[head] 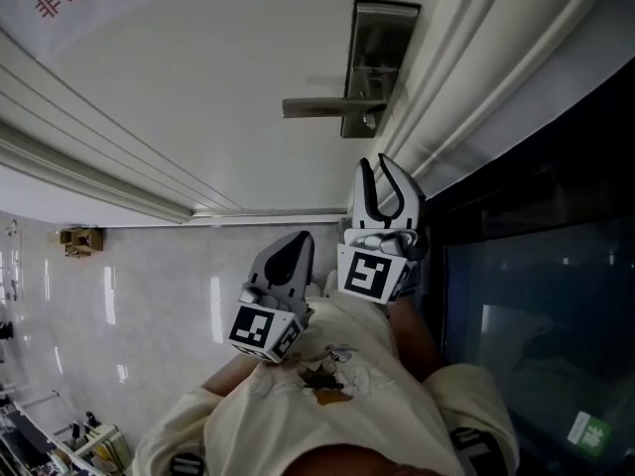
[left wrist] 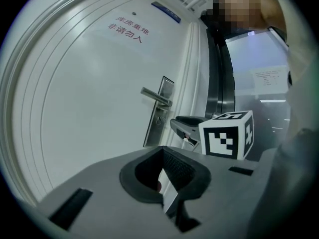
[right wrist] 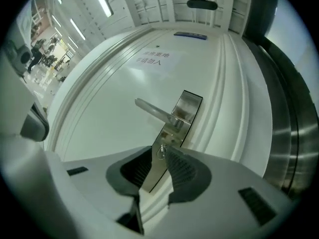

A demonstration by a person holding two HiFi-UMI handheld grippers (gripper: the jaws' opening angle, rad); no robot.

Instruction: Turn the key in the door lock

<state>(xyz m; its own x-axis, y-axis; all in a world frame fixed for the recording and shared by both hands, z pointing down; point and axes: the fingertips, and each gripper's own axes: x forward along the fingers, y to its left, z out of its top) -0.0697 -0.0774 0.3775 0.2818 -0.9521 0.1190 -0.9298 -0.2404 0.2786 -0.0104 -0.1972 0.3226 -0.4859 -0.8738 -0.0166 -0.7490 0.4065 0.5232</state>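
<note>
A brushed-metal lock plate [head: 382,48] with a lever handle [head: 317,107] is set in the white door, and a small key [head: 369,120] sticks out of the cylinder below the lever. My right gripper [head: 383,173] points at the lock from a short way off. Its jaws stand open and empty. In the right gripper view the key [right wrist: 161,152] shows in the gap ahead of the right gripper [right wrist: 159,159], untouched. My left gripper [head: 290,258] hangs further back and to the left, shut and empty. The left gripper [left wrist: 162,158] faces the lock plate [left wrist: 158,113].
The white door carries a sign with red characters [left wrist: 127,29]. Ribbed white frame mouldings [head: 466,77] run beside the lock, with a dark glass panel [head: 536,296] further right. Pale marble floor [head: 129,296] lies below, and the person's cream shirt [head: 337,405] fills the bottom.
</note>
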